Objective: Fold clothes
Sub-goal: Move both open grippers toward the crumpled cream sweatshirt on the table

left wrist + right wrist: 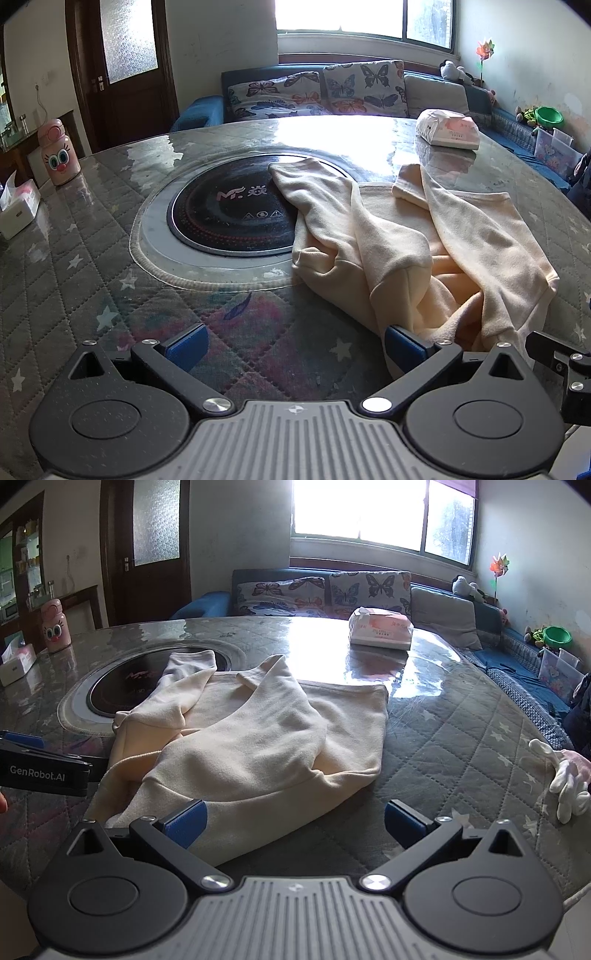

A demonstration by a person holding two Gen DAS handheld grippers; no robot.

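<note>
Cream fleece sweatshirt point(258, 738) is lying rumpled on the round table point(92, 258), both sleeves flopped across the body, one cuff reaching over the black induction hob point(225, 218) set into the middle. Can't really tell front from back, the folds bury the neckline and the near hem bunches up on itself.

Left gripper point(295, 345) has its blue fingers point(186, 347) spread wide with nothing between them. The sweatshirt sits off to its right; the right-hand finger looks like it's just at the edge of the fabric, but whether it actually touches is hard to call. Right gripper point(295, 823) is also wide apart and empty, with the hem right beside its left finger and bare quilted cover under the rest of the gap.

In the right wrist view the left gripper pokes in at the left edge, mostly cut off. A white-gloved hand point(569, 786) rests at the table's right rim, the arm out of frame.

Further back: a pink tissue pack point(380, 629), a pink cartoon bottle point(59, 155) and a tissue box point(18, 208), partly clipped. Window glare washes out the far side.
</note>
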